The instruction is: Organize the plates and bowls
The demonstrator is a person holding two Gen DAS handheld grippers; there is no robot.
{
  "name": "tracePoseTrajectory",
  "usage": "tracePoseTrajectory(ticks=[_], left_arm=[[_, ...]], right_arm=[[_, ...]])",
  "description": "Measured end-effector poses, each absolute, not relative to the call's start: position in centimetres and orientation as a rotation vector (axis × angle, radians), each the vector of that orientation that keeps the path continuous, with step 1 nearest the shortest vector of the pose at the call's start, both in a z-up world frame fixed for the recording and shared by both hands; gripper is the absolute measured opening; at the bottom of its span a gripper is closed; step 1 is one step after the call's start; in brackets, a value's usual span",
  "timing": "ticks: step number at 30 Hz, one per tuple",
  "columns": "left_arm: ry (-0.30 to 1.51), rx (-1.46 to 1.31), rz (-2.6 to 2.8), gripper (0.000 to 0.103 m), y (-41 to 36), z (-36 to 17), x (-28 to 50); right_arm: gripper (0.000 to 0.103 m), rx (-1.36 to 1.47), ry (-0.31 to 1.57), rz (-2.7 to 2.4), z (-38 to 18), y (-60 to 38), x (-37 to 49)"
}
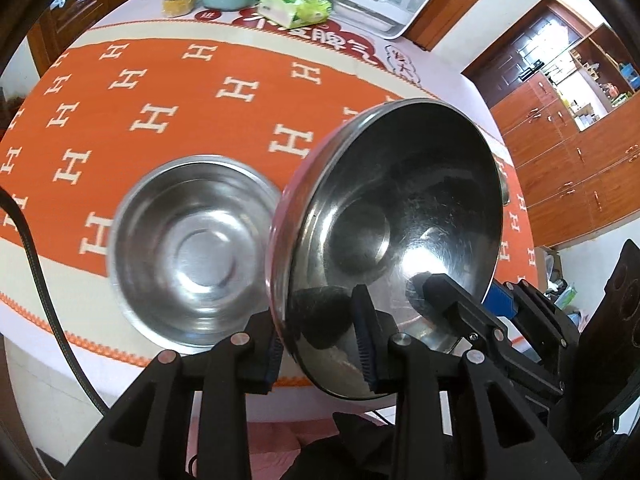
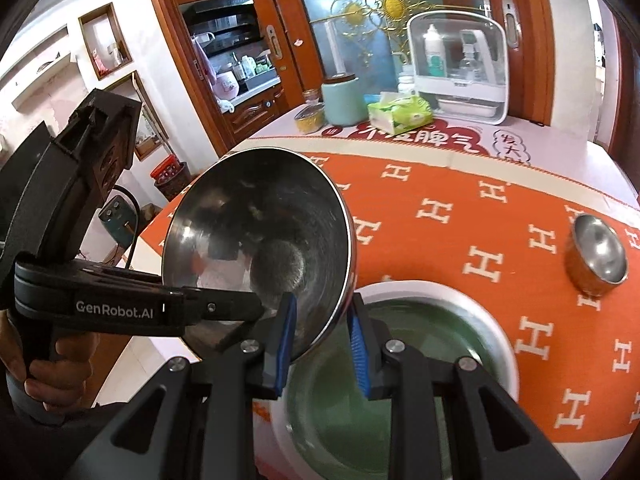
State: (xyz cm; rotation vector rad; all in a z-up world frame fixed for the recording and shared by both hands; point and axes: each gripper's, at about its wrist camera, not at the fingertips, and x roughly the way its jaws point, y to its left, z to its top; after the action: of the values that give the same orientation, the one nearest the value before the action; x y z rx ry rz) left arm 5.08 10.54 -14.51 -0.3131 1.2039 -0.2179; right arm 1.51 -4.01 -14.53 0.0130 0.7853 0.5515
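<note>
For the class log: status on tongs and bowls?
Left tongs and right tongs clamp one tilted steel bowl. Second bowl on table. Nothing in the way.

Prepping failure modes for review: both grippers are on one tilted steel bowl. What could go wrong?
1. The left gripper and right gripper pinch only the rim of the tilted bowl; smooth steel could slip or twist.
2. If it drops, it likely strikes the green plate or the second bowl on the table.

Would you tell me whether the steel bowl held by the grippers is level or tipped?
Tipped: the steel bowl stands on edge, its empty inside facing sideways.
</note>
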Motion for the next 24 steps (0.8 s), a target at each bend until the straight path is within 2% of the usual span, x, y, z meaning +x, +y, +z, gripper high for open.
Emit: tracePoseTrajectory(ticks=[16,24], left_arm=[[1.322,-0.281,-0.25,0.034,17.8,-16.9,5.6],[1.383,-0.145,-0.283,0.04,19.0,-17.8,6.7]], right_arm=[[0.028,0.0,0.879,0.504,-16.6,4.1,2.2],[0.028,0.018,0.906,0.437,-17.6,6.3,2.3]])
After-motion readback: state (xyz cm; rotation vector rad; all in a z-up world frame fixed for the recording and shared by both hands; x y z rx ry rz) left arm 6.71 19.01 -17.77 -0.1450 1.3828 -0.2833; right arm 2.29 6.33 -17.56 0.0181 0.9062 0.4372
